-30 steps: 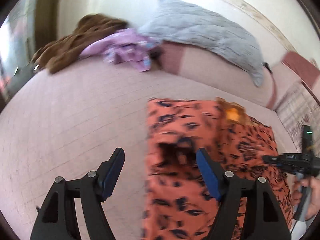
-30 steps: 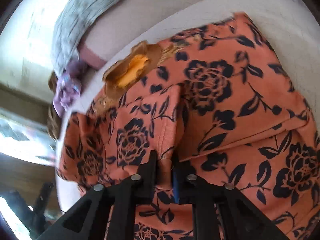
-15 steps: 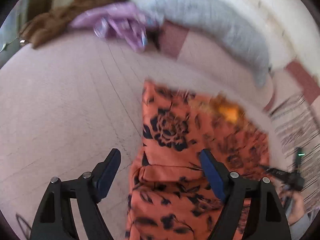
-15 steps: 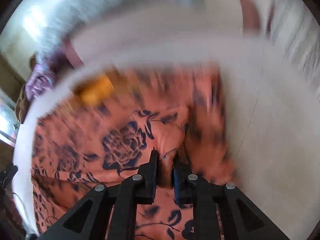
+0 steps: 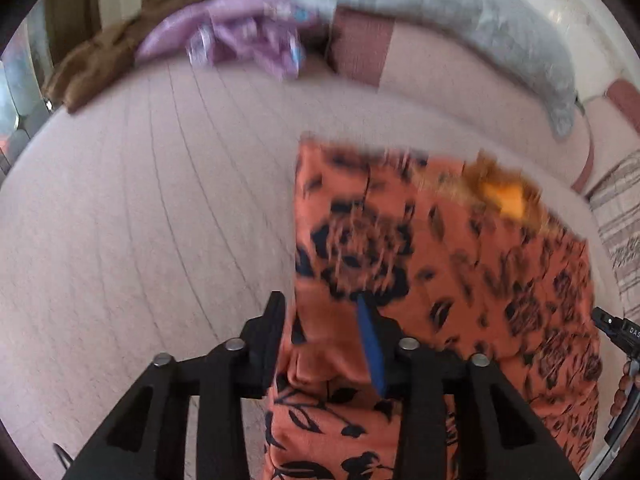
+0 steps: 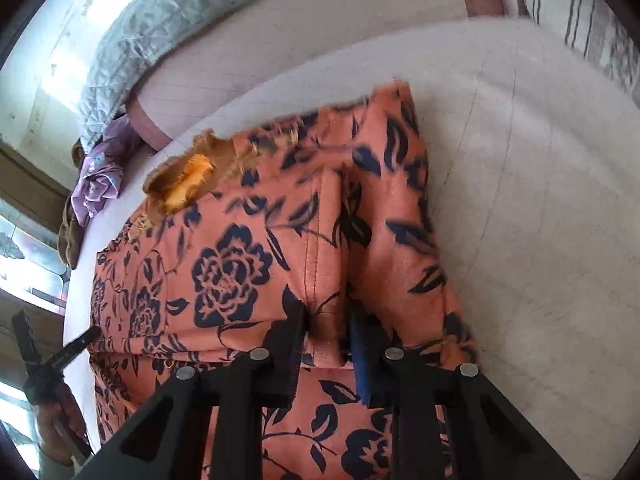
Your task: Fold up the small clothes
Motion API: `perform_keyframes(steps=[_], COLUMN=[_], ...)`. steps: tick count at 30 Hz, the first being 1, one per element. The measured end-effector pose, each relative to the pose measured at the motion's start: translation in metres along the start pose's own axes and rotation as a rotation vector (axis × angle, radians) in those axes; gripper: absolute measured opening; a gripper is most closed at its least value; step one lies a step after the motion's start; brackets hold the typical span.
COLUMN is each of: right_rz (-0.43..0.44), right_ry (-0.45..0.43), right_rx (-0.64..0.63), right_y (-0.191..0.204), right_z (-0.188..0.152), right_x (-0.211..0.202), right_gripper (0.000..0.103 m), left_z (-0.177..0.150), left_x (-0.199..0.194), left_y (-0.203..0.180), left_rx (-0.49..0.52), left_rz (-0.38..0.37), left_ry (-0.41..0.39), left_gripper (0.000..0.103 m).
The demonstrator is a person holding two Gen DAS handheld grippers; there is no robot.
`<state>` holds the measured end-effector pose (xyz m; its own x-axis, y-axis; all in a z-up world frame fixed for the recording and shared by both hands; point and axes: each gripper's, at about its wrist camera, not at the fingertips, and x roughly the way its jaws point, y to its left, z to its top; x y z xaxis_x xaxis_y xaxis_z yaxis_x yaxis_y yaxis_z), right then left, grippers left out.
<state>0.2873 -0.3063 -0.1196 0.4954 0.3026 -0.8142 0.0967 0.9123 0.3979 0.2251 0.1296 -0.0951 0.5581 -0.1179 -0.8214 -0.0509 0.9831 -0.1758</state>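
Pink bed [image 5: 152, 208] carries orange floral garment [image 5: 440, 264], purple clothes [image 5: 240, 40], grey pillow [image 5: 460, 28].

so the orange garment [image 5: 440, 264] is salmon-orange fabric with a dark navy rose and leaf print, lying partly folded on the pale pink surface. In the left wrist view it fills the lower right, left edge running straight up the middle. A fuzzy yellow-brown patch [image 6: 188, 178] peeks out at its far edge. In the right wrist view a stitched hem runs down the centre with a raised fold beside it
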Motion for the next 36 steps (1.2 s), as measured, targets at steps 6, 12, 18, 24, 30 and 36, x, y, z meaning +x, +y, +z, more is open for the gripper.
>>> perform_keyframes(steps=[6,12,18,24,30,36], right_rz=[0.035,0.059,-0.170,-0.070,-0.073,-0.230], right_ry=[-0.176,-0.037,-0.045,-0.154,0.035,-0.093], right_rx=[0.173,0.162,0.038,0.063,0.004,-0.009], right_y=[-0.040,-0.044,-0.031,-0.021,-0.015,-0.008], right_z=[0.040,0.069,0.072,0.060,0.032,0.033], right_x=[-0.019,0.038,0.052,0.013,0.045,-0.004], right_gripper=[0.088,0.022,0.018,0.090,0.046,0.033], left_z=[0.030,0.037,0.035,0.036,0.027,0.039], left_x=[0.016,0.059,0.070,0.019,0.053,-0.035], left_y=[0.004,0.014,0.016,0.010,-0.001,-0.019], left_rx=[-0.020,-0.036,-0.048,-0.036,0.062,0.123], left_rz=[-0.058,-0.088,-0.039,-0.097,-0.035,-0.059], left_ry=[-0.036,0.046,0.049,-0.062,0.110,-0.016], left_gripper=[0.069,0.035,0.012,0.059,0.037,0.045])
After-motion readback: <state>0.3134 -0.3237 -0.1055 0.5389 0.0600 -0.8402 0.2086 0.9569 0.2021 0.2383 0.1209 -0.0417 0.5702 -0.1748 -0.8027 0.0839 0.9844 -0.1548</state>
